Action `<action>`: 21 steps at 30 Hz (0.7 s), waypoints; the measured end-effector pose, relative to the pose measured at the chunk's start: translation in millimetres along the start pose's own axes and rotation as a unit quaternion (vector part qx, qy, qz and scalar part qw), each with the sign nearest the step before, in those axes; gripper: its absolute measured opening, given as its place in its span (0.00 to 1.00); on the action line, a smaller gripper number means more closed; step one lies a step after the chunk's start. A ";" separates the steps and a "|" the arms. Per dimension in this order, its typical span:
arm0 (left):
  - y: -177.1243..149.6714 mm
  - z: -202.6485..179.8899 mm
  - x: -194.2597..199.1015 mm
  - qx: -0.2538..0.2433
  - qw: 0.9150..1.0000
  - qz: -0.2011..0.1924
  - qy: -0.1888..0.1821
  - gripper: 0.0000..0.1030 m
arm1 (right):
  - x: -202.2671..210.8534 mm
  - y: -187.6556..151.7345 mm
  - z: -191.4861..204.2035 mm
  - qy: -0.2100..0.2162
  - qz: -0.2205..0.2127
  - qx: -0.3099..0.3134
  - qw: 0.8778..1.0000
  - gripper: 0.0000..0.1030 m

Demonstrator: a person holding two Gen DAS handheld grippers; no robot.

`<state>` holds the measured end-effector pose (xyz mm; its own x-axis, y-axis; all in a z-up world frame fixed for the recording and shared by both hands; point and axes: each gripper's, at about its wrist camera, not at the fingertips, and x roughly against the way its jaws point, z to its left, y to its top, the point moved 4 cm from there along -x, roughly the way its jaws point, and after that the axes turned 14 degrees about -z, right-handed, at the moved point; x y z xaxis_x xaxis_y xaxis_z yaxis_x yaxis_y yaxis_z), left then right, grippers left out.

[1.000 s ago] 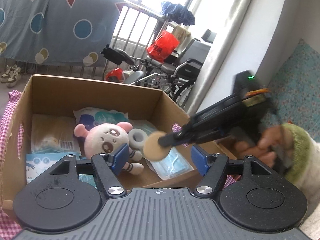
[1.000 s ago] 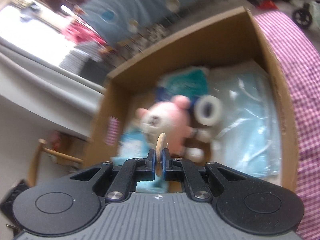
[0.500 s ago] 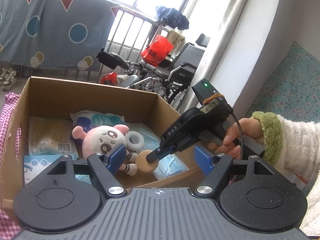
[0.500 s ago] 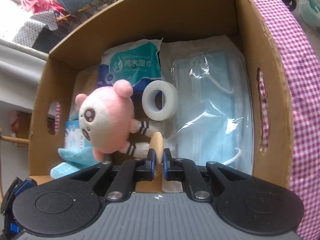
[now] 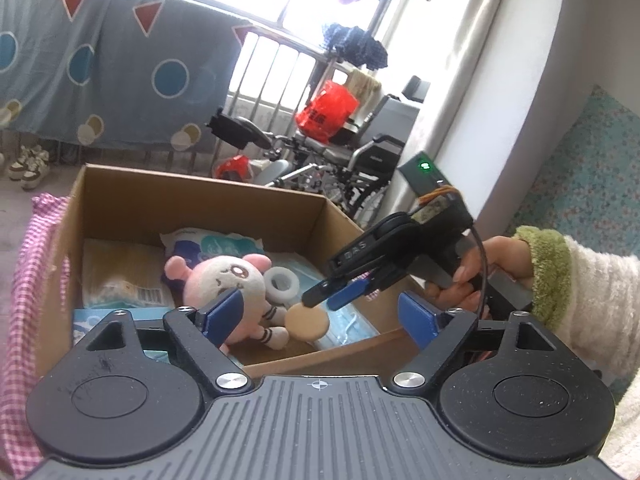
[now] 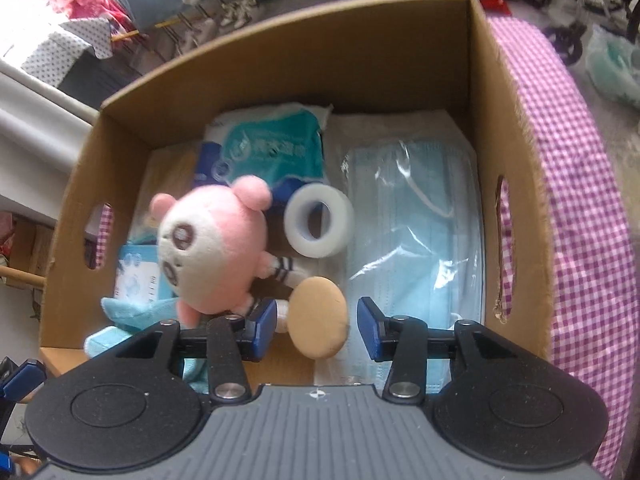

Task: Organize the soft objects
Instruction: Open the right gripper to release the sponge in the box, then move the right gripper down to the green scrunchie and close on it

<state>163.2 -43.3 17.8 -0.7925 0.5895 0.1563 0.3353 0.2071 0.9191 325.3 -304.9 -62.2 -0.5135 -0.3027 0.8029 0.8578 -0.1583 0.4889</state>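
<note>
Right hand-held gripper [image 6: 316, 322] over near end of cardboard box [image 6: 508, 128], tilted steeply down. Jaws just opening, apart now, pads clear of tan round puff [image 6: 318, 316]. Puff directly between and below them, flat face up, beside plush toy's [image 6: 212, 244] foot and against bagged masks [image 6: 416, 240]. Looks released into box. Left hand-held gripper [image 5: 320, 316] wide open, empty, outside near wall, farther from puff.

The left wrist view looks nearly level across the near rim of the cardboard box [image 5: 192, 196] toward a window and wheelchair [image 5: 352, 160]. The right wrist view looks steeply down into the box [image 6: 280, 80] from close above. Both share the pink plush toy [image 5: 228, 280] [image 6: 212, 248] and tape roll [image 5: 282, 282] [image 6: 320, 226]
</note>
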 end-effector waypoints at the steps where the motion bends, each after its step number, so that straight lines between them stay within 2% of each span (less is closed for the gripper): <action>1: 1.5 -0.7 3.1 -0.002 1.000 -0.003 0.003 0.86 | 6.5 0.6 1.7 0.002 -0.011 0.003 1.000 0.46; 3: 5.2 -3.4 10.6 -0.007 1.000 -0.010 0.011 0.89 | 22.4 0.9 5.7 0.007 -0.034 0.008 0.999 0.46; 6: 10.2 -7.0 21.6 -0.015 0.999 -0.021 0.023 0.93 | 58.6 -3.3 12.6 0.038 -0.080 0.006 0.996 0.46; 11: 11.2 -10.6 32.4 -0.015 0.999 -0.019 0.026 0.95 | 140.3 -35.7 15.0 0.110 -0.167 0.004 0.980 0.49; 16: -4.9 -18.3 26.4 -0.010 1.000 0.029 -0.003 0.97 | 191.1 -90.8 -5.1 0.153 -0.203 -0.030 0.967 0.52; 19: -25.8 -28.6 14.7 -0.010 0.997 0.072 -0.023 0.97 | 190.2 -125.4 -21.9 0.153 -0.200 -0.070 0.965 0.53; 21: -44.9 -36.3 1.7 -0.004 0.993 0.109 -0.042 0.97 | 177.0 -145.2 -35.7 0.133 -0.191 -0.096 0.968 0.53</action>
<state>128.3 -79.9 -10.0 -0.6562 0.6829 0.3212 0.4893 0.0610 0.8700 110.6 -369.0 -3.2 -0.7925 -0.4148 0.4471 0.6073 -0.4703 0.6403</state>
